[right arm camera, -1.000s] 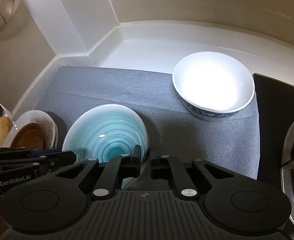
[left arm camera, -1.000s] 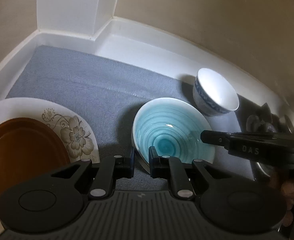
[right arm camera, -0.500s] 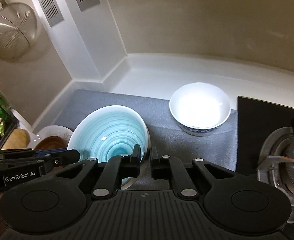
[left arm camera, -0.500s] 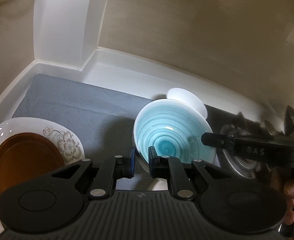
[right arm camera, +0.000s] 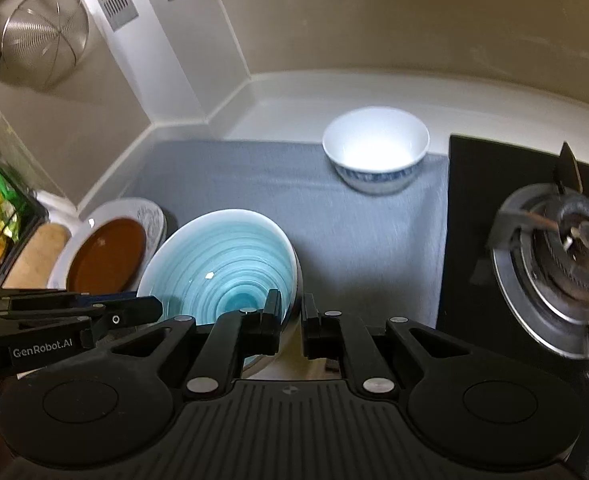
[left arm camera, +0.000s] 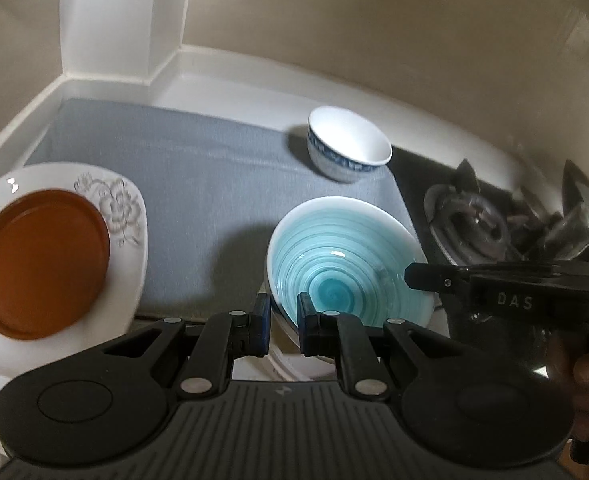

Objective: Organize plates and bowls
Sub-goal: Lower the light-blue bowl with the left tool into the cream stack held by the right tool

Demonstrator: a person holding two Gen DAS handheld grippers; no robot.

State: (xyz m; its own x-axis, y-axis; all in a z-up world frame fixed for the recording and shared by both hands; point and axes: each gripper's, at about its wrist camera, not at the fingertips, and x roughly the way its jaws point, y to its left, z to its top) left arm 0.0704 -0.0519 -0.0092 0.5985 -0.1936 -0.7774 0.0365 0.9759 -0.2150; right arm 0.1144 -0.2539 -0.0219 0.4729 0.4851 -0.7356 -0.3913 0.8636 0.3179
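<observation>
Now we carry the blue bowl [left arm camera: 346, 256] clear of the mat [left arm camera: 198, 176], raised since a second ago; both jaws pinch its rim, ready for stacking.

Left gripper [left arm camera: 283, 326] and right gripper [right arm camera: 291, 326] both angled downward, jaws clamped, side by side

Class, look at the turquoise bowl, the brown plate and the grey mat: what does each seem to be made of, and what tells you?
Turquoise bowl: likely glazed ceramic; glossy highlights. Brown plate: smooth and matte, perhaps plastic or stoneware; unclear. Grey mat: fabric; fine woven texture, no shine.
</observation>
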